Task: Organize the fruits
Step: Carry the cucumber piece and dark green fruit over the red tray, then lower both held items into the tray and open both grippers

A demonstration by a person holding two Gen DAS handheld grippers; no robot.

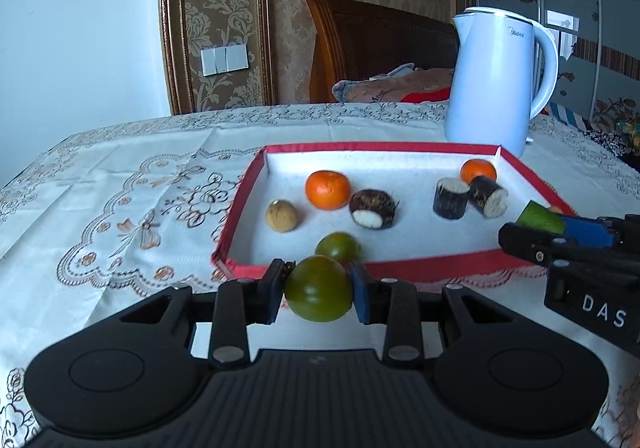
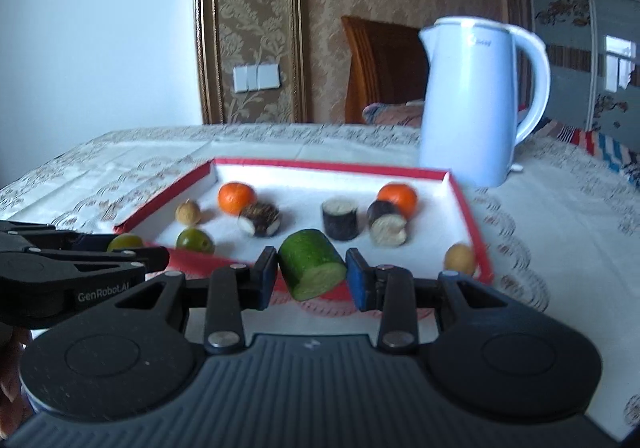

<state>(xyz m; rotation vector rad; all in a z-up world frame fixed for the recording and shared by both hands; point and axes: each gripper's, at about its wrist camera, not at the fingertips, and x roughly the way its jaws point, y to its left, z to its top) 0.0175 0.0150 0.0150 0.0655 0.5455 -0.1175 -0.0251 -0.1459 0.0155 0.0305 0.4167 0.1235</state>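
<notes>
My left gripper (image 1: 319, 290) is shut on a round green fruit (image 1: 319, 288), held just in front of the near rim of a red-edged white tray (image 1: 420, 266). My right gripper (image 2: 312, 276) is shut on a green cucumber piece (image 2: 313, 268) with its cut face toward me, above the tray's near edge; it also shows at the right of the left wrist view as the cucumber piece (image 1: 540, 217). In the tray lie two oranges (image 1: 327, 189) (image 1: 478, 170), a second green fruit (image 1: 338, 247), a brown nut (image 1: 282, 216), and three dark cut pieces (image 1: 373, 208) (image 1: 451, 198) (image 1: 489, 195).
A white electric kettle (image 1: 500, 80) stands on the embroidered tablecloth (image 1: 120, 216) behind the tray's far right corner. A small tan fruit (image 2: 460, 258) lies by the tray's near right corner. A wooden headboard and bedding are beyond the table.
</notes>
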